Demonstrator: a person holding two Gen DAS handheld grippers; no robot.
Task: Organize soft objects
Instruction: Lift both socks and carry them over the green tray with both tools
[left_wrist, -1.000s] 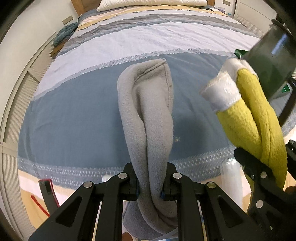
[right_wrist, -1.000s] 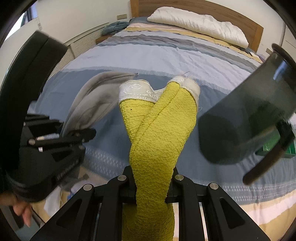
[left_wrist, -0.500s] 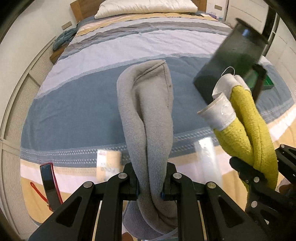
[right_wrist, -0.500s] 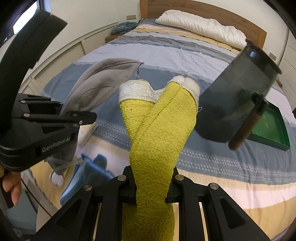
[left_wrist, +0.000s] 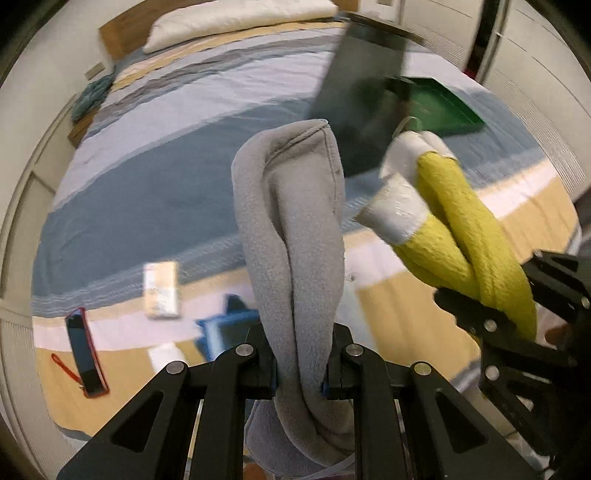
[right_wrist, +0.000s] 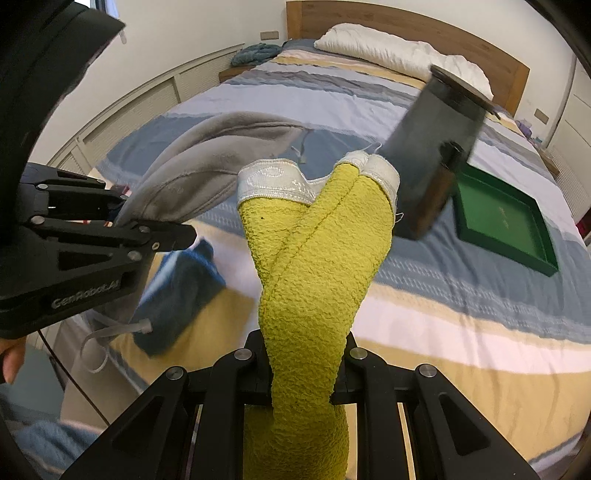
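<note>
My left gripper is shut on a folded grey fleece cloth that stands up between its fingers; it also shows in the right wrist view. My right gripper is shut on a twisted yellow towel with white ends, seen at the right of the left wrist view. Both are held in the air above the foot of the striped bed. A dark blue folded cloth lies on the bed edge, partly hidden behind the grey cloth in the left wrist view.
A green tray lies on the bed's right side. A dark cylinder hangs on the gripper rig in front of it. A red-cased phone and a small white packet lie near the bed's foot. A pillow lies at the headboard.
Both grippers have pulled back from the bed with their cloths still held. More of the bed's foot, the blue cloth, the phone and the green tray have come into view.
</note>
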